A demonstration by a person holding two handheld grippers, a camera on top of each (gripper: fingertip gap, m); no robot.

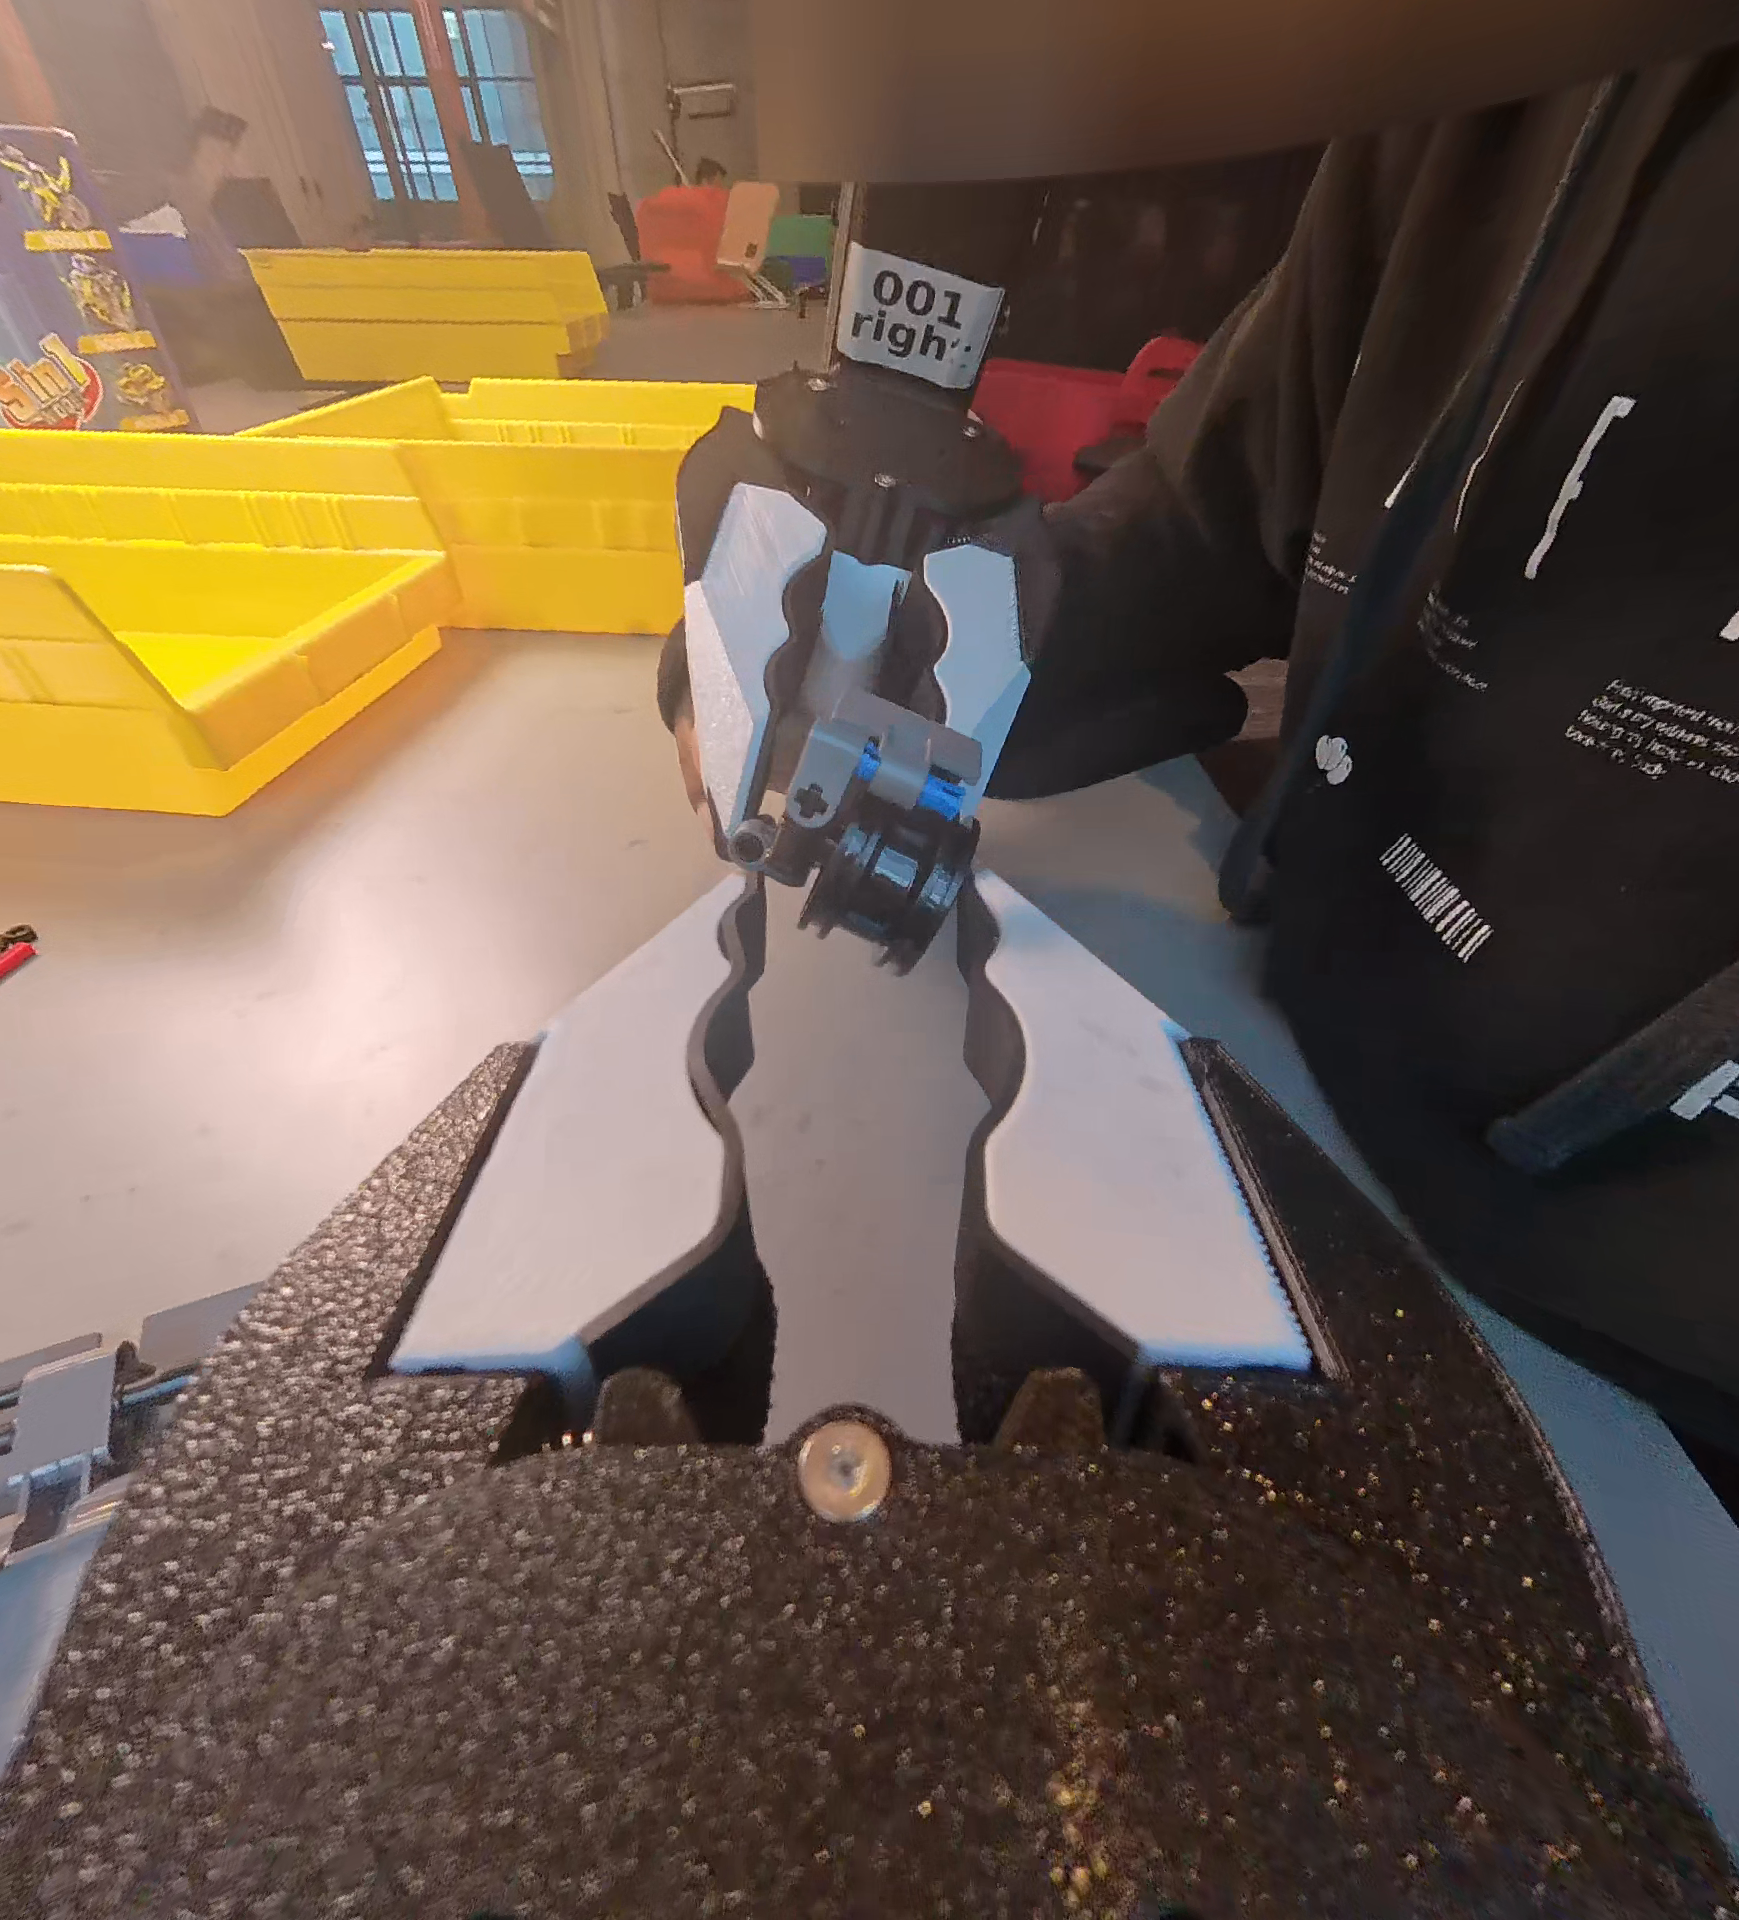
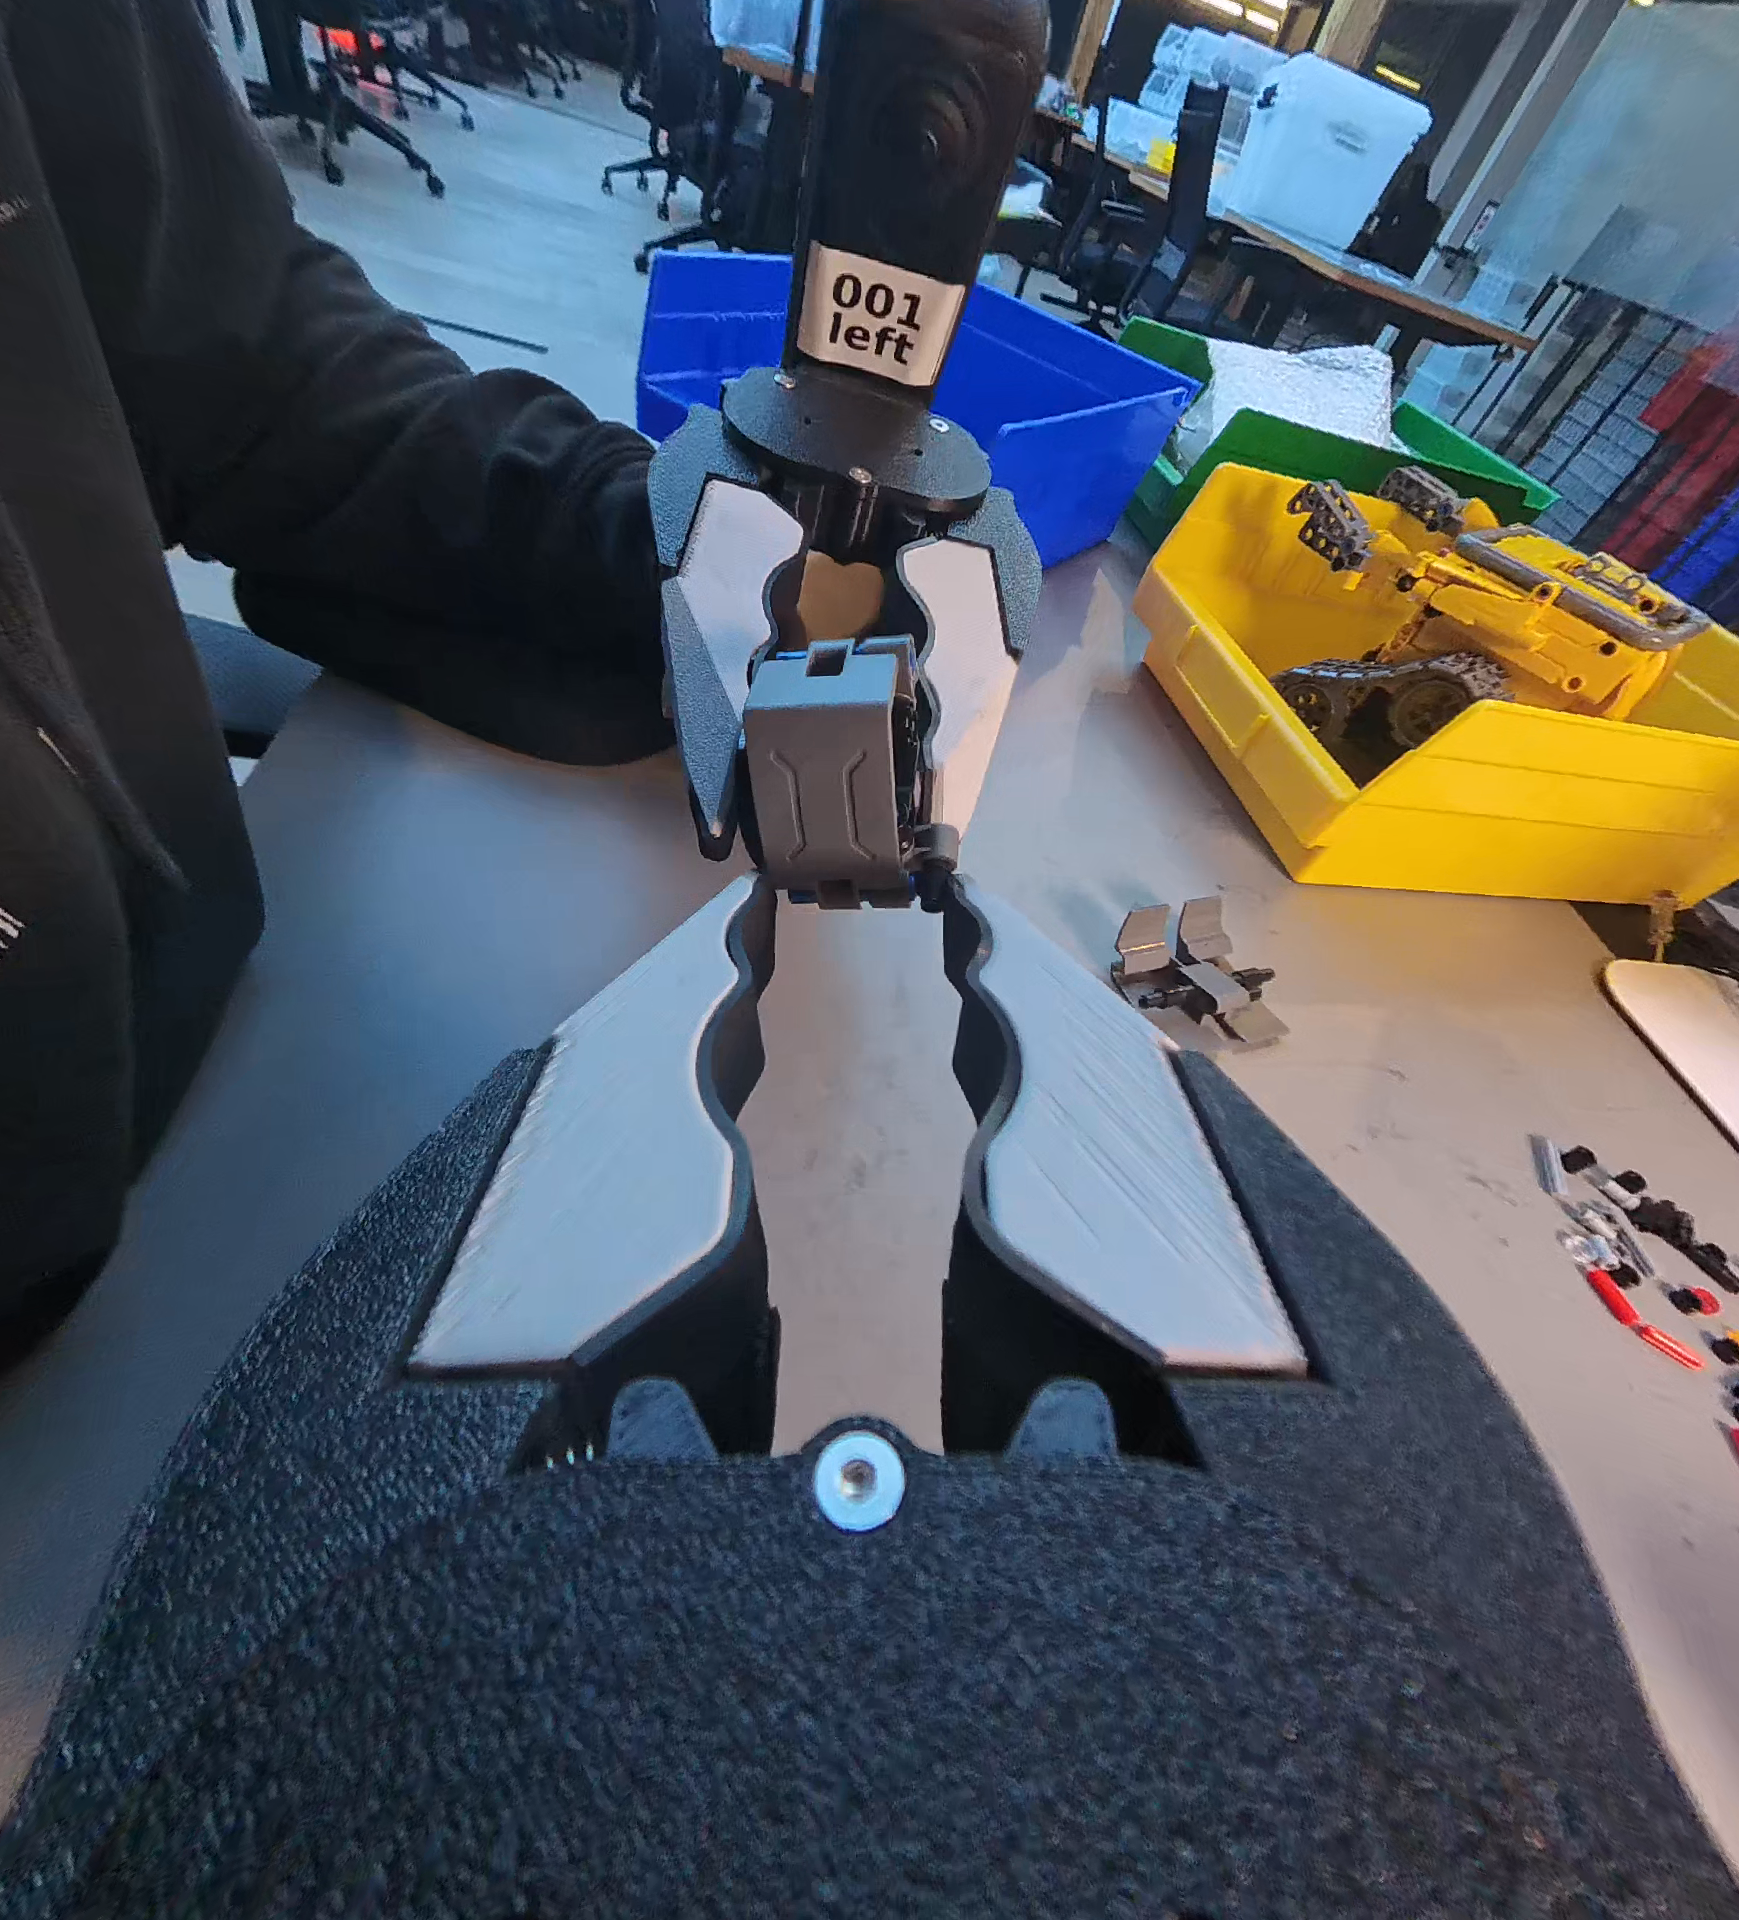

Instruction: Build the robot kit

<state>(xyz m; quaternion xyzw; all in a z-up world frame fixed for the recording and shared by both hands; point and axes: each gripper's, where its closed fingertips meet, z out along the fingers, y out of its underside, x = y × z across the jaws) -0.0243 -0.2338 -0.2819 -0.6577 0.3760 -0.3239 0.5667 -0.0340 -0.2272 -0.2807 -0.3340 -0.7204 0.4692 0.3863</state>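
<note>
A small grey toy-brick assembly (image 2: 823, 790) with blue pins and a black wheel is held in the air above the pale grey table (image 1: 325, 987), between two claws that are pointed at each other. The left gripper (image 1: 860, 883) is clenched on one end of the assembly and the right gripper (image 2: 857, 899) on the other, so the piece is grasped from both sides at once. Each tool is held by a black-gloved hand (image 2: 491, 644). Empty yellow plastic bins (image 1: 221, 665) are seen beyond the left claw. To the right, a yellow bin (image 2: 1467, 810) is filled by a yellow brick-built tracked vehicle (image 2: 1499, 623), with a blue bin (image 2: 1052, 416) behind it. A loose grey brick sub-assembly (image 2: 1197, 977) and scattered red and black small parts (image 2: 1696, 1320) are laid on the table nearby.
</note>
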